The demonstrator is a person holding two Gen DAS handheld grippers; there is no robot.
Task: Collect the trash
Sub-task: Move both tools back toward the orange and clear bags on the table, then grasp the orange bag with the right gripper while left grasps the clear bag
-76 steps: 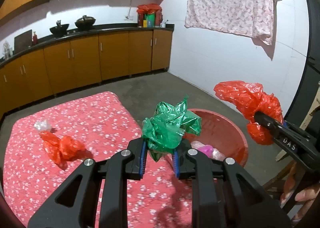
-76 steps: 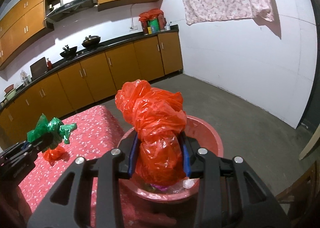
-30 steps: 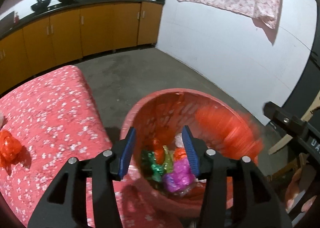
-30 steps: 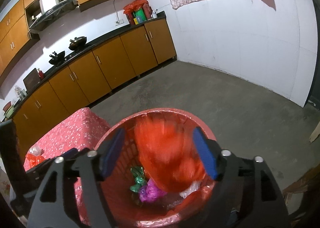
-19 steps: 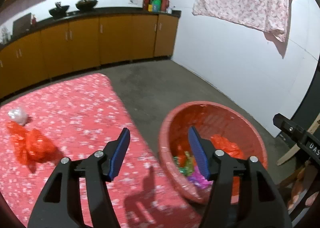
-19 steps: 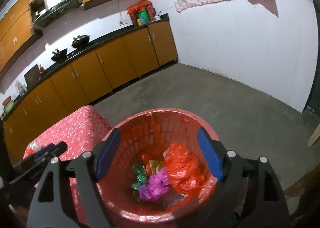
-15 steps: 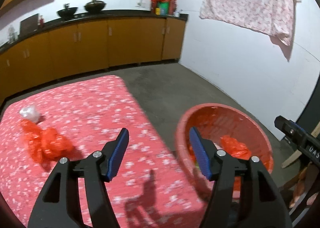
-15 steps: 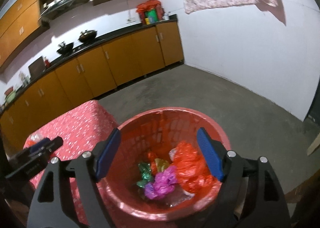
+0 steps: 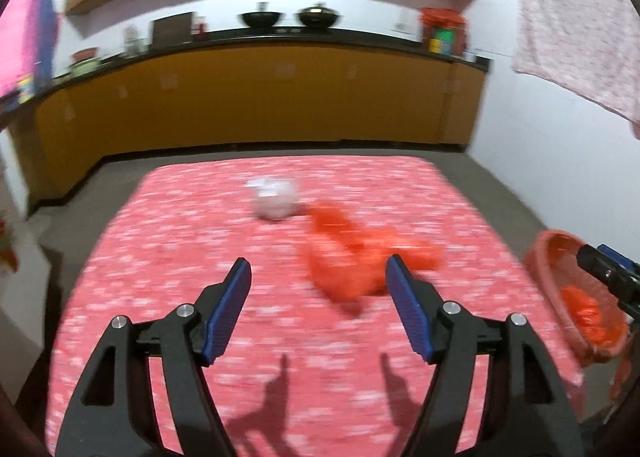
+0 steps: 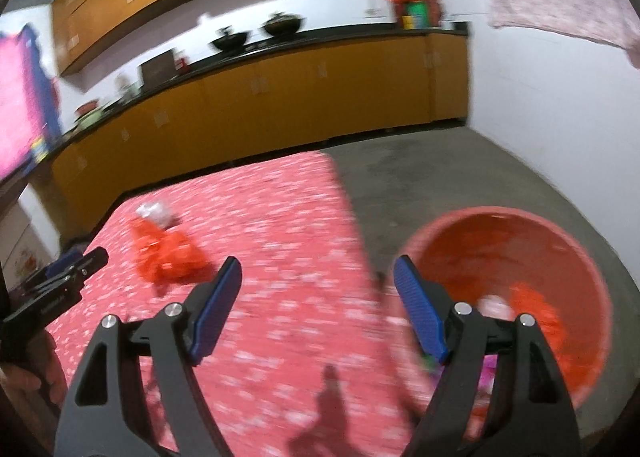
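Observation:
A crumpled red plastic bag (image 9: 360,261) lies on the red flowered tablecloth (image 9: 200,257), with a small white wad (image 9: 274,199) just beyond it. My left gripper (image 9: 318,281) hovers over the cloth, jaws opening, empty, the red bag just ahead by its right finger. My right gripper (image 10: 318,281) is open and empty at the table's right edge; the red bag (image 10: 168,253) and white wad (image 10: 154,213) lie far to its left. The red basket (image 10: 560,233) on the floor holds red, pink and other bags.
Orange kitchen cabinets (image 9: 260,97) with a dark counter run along the far wall. A flowered cloth (image 9: 580,17) hangs on the white wall at the right. Grey floor (image 10: 440,161) surrounds the table. The basket (image 9: 548,253) stands off the table's right side.
Both grippers swung left, away from the basket and toward the table. The red bag and white wad now sit near the middle of the left view. The left jaws stand wider.

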